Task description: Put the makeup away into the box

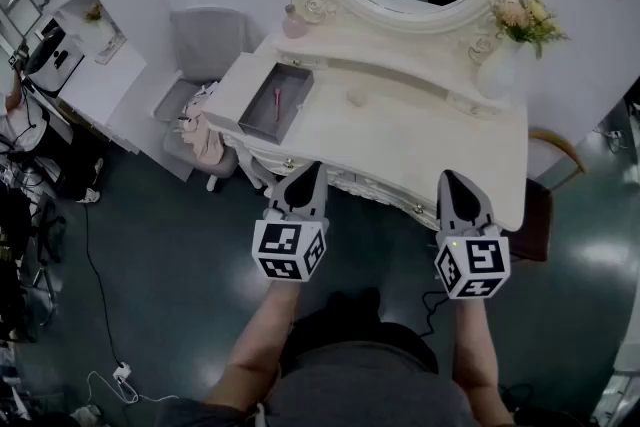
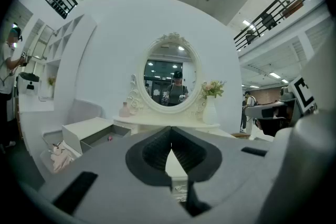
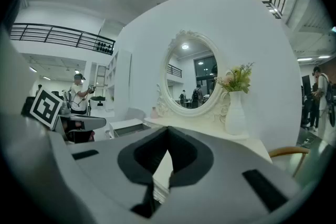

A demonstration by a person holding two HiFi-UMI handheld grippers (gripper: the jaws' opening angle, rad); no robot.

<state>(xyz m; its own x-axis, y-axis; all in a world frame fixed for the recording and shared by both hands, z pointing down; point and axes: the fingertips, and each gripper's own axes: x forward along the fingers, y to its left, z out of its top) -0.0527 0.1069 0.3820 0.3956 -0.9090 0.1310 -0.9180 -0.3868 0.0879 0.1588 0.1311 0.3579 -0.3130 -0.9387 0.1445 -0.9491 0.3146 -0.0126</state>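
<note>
Head view: left claw and right claw were held level at the near edge of the white vanity surface, well apart from each other. The grey box sat open at the surface's left end, with a pink makeup stick lying inside it. A small pale round item lay just right of the box.

Left claw view: jaws together, nothing between them. The box was ahead-left, the pink makeup stick only a speck inside.

Right claw view: jaws met tip to tip, empty. A vase stood right of the mirror.
</note>
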